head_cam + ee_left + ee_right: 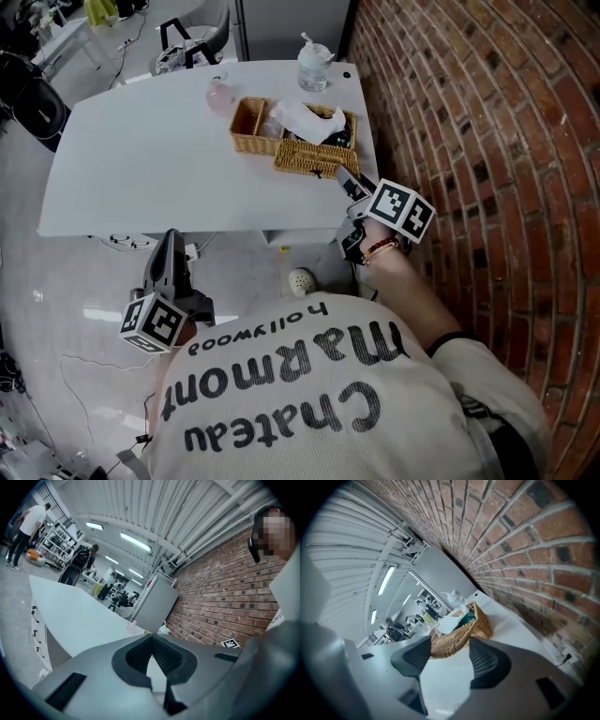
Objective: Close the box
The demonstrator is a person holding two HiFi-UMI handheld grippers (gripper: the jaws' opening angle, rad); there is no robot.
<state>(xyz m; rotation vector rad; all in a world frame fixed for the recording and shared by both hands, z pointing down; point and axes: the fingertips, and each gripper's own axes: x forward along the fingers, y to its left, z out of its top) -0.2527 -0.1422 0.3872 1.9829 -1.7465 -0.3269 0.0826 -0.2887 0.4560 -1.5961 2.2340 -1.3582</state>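
**A:** Our wicker box (251,142) sits on the counter (141,159) by the brick wall (487,141), with its lid (314,157) lying down in front, not yet closed. Our right gripper (347,180) faces it, fingers (485,660) apart and empty. Our left gripper (170,242) hangs low, fingers together.

**B:** The white cloth (302,117) bulges up, so we think it could block the lid. Or we might shove the light box away.

Honey-tan woven wicker on the box (251,142), sitting on a plain white worktop (141,159). I've got white paper (305,117) and something dark green (467,617) inside it. The wall (487,141) is red-brown brick with pale mortar lines. Right tongs (449,644) are light grey with black ribbed pads (485,660), and the left tongs (151,638) match. Marker cube (401,211) is black-and-white squares. There's a pale pink cup (220,94).
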